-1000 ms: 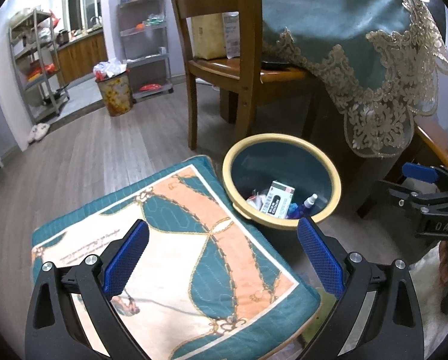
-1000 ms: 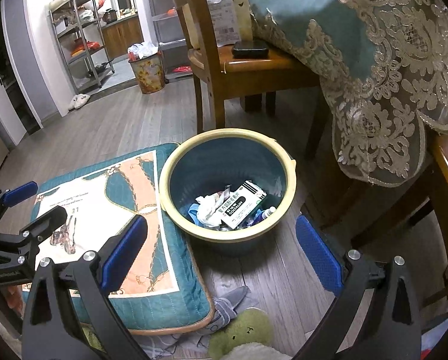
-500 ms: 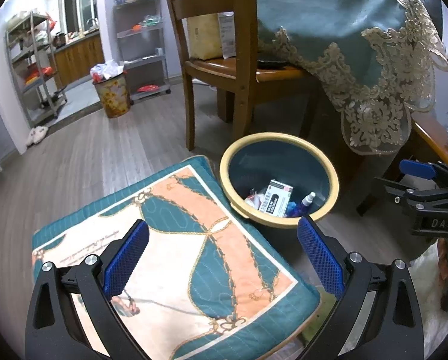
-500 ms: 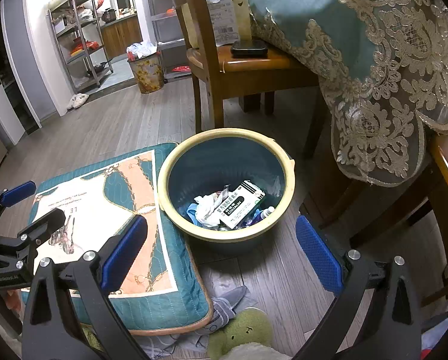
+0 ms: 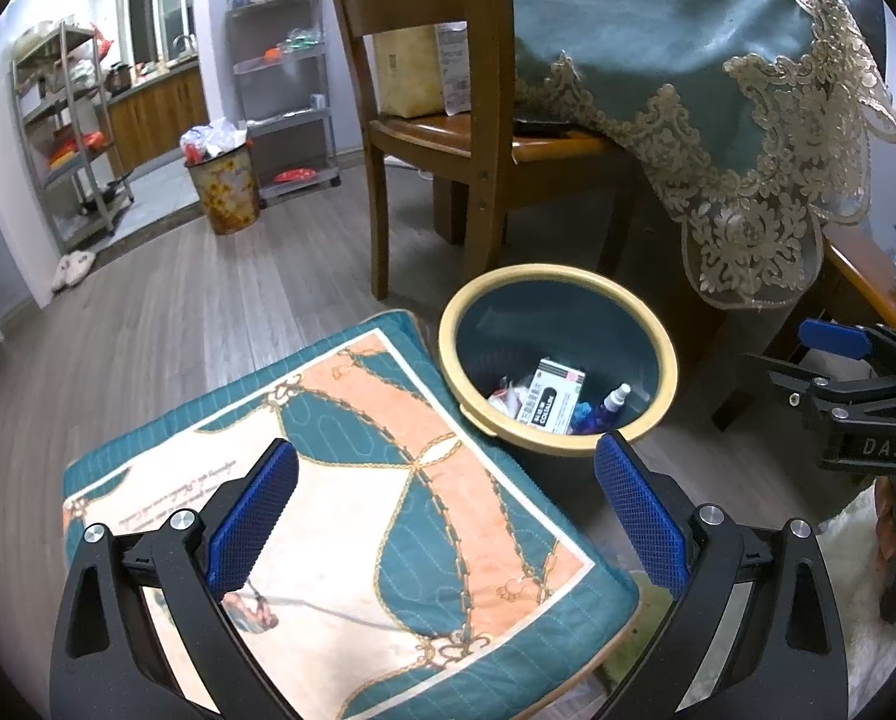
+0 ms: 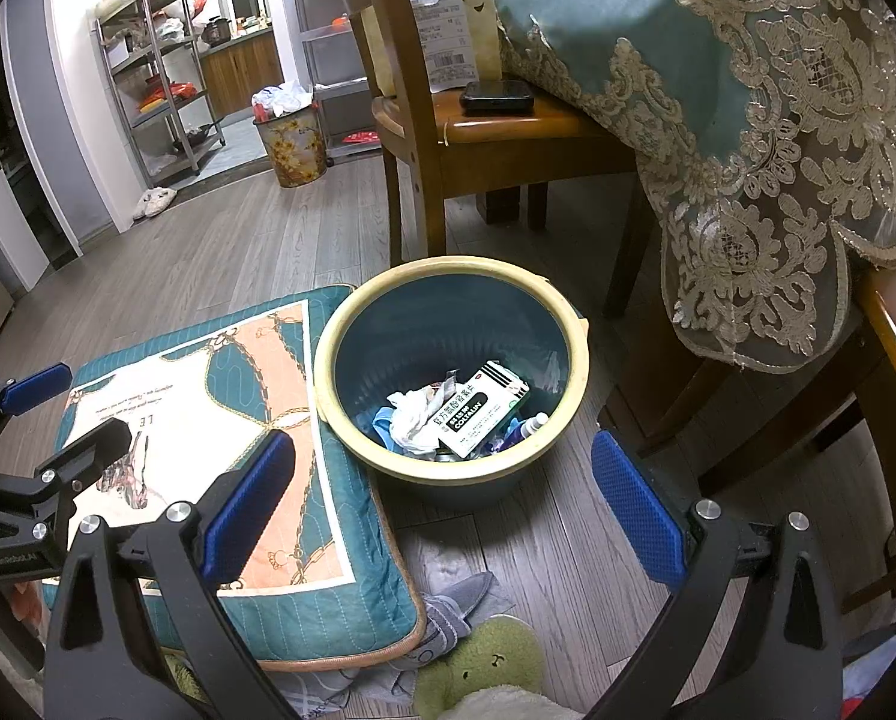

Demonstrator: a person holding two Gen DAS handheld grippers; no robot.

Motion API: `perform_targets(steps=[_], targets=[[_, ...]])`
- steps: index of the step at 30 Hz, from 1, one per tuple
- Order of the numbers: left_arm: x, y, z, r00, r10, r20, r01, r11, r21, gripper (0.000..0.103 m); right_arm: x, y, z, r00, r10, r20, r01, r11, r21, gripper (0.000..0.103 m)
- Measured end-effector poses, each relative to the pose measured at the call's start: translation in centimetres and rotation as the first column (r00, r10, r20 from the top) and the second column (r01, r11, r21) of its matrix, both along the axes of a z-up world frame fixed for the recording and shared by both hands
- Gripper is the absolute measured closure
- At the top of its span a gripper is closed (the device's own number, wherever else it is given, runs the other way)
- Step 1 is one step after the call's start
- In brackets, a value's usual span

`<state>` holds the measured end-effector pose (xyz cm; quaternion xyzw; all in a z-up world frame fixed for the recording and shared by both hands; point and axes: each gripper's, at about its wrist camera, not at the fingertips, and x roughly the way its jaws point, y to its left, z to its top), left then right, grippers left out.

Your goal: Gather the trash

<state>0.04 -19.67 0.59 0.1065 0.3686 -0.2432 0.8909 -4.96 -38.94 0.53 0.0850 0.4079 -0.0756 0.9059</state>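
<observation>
My left gripper (image 5: 444,507) and right gripper (image 6: 441,495) look alike: black angular plastic arms, silver screw heads, blue cross-hatched finger pads (image 5: 254,519). The right one's body carries white letters "DAS".

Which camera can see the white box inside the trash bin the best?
The right wrist view. It looks down into the round blue bin with the yellow rim, so the white cardboard box and its black label show whole. The left wrist view shows the box smaller, more side-on.

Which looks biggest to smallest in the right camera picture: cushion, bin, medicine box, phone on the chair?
1. Cushion
2. Bin
3. Medicine box
4. Phone, though it lies farther away, so box and phone are unsure.
</observation>
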Motion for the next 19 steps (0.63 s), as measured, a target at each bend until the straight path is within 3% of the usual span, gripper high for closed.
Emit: perform_targets(steps=[6, 19], targets=[[0.3, -0.2, -0.3, 1.000, -0.012, -0.022, 0.012, 1.000, -0.002, 0.005, 0.0, -0.6, -0.3, 1.000, -0.009, -0.002, 0.009, 1.000, 0.006, 0.006], [-0.1, -1.5, -0.9, 1.000, -0.025, -0.011, 0.026, 0.995, 0.091, 0.005, 0.0, -0.7, -0.3, 1.000, -0.012, -0.004, 0.012, 1.000, 0.006, 0.006]])
